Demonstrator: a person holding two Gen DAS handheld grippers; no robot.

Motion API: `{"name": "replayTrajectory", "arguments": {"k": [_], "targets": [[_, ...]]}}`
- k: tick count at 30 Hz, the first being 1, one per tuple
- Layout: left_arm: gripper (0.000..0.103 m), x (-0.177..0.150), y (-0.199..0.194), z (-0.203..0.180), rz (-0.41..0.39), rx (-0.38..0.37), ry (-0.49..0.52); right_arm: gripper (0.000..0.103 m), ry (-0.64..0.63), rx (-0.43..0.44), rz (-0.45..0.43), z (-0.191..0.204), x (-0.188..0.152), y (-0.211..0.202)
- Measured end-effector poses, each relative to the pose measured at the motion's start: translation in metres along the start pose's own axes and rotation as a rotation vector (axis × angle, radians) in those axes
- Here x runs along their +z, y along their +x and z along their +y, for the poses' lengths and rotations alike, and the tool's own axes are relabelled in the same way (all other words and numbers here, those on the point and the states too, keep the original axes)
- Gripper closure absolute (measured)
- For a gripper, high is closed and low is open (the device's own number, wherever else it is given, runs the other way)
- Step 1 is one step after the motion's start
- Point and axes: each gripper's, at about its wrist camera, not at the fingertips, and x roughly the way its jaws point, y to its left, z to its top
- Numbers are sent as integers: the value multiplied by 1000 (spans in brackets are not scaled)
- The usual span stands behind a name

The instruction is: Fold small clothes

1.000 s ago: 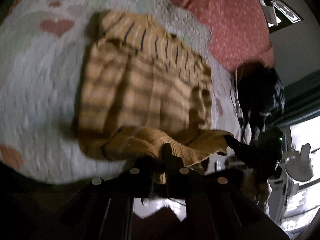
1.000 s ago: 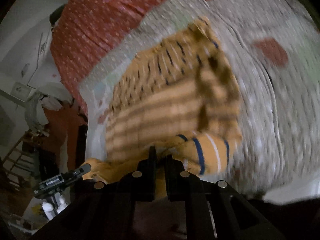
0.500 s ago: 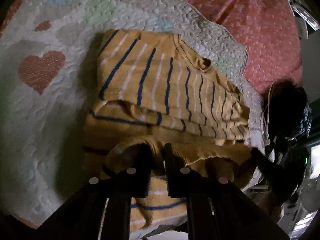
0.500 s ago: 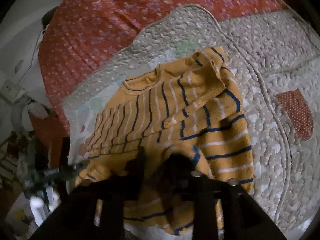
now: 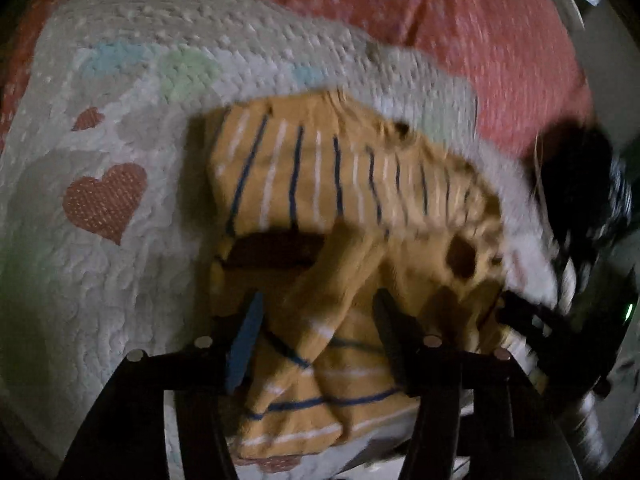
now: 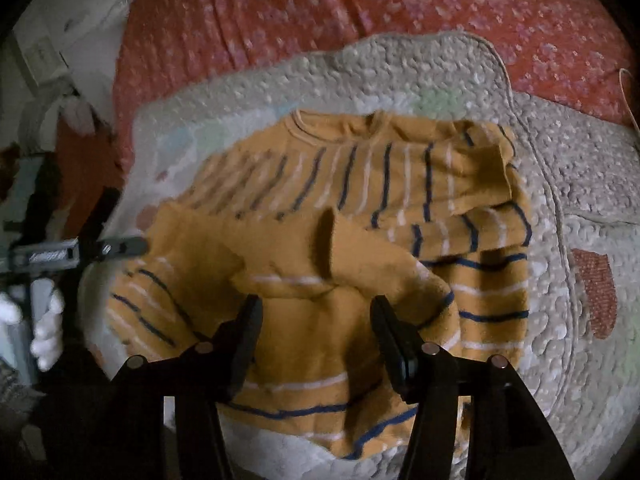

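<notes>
Fold step w/ hem just let go, by the look of it: mustard striped sweater (image 6: 360, 208) lying on white quilted mat (image 6: 580, 168) atop red bedspread (image 6: 320, 12), lower half doubled up toward the collar, loose ridge of cloth bunched in the middle. Not flat yet.

Left gripper (image 5: 318, 320): jaws spread wide, nothing clamped, cloth hump sitting betw. the fingers but no pinch visible. Right gripper (image 6: 316, 320): jaws likewise apart, hovering over near edge of the folded hem, empty. Both tilted down at the garment from the near side; left tool also visible at left edge of right-wrist view, held by a white-gloved hand (image 6: 46, 320).

Next, prob.: press or smooth the bunched ridge, then take a side edge or sleeve for a crosswise fold. Needs a low approach and grabbing both layers together, else top layer slides off. Left view blurred, so exact contact w/ fabric unclear.
</notes>
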Motion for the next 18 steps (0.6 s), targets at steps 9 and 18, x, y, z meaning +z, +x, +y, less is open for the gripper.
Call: {"name": "replayTrajectory", "arguments": {"k": [9,18], "targets": [[47,-7,49,-28,64,96,156,31,-137,-87,70,2,-15,41],[90,-3,23,-10,25,-22,-18,99,77,-12,-31,-29,4,8]]}}
